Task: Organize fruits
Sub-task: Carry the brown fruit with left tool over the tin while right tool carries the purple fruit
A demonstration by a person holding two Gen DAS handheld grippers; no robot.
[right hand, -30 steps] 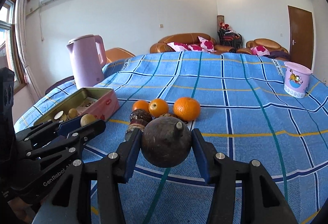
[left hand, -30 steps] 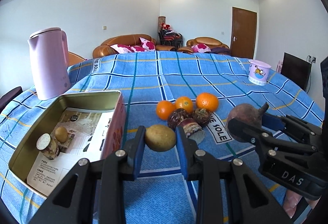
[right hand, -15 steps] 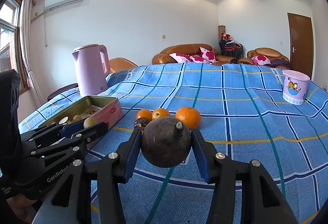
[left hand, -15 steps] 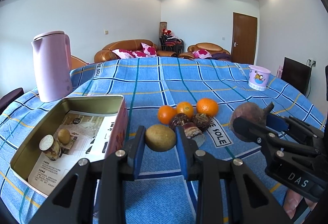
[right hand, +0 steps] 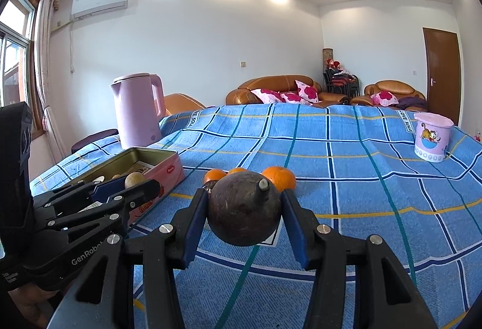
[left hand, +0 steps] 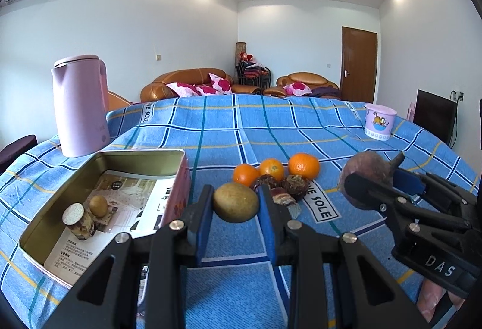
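My left gripper (left hand: 236,202) is shut on a brown kiwi (left hand: 236,202), held above the blue checked cloth just right of an open pink tin (left hand: 177,175). The tin holds a small kiwi (left hand: 98,205) and a cut taro piece (left hand: 76,220). My right gripper (right hand: 244,213) is shut on a round dark purple fruit with a stem (right hand: 244,213), also seen in the left wrist view (left hand: 366,178). Three oranges (left hand: 303,165) and several dark brown fruits (left hand: 296,183) lie on the cloth between the grippers.
A pink kettle (left hand: 79,106) stands behind the tin at the far left. A small pink cartoon cup (left hand: 379,122) stands at the far right of the table. Sofas and a door are beyond the table.
Both grippers have risen and tilted up with their fruit still held. The table and tin now sit lower in both views.
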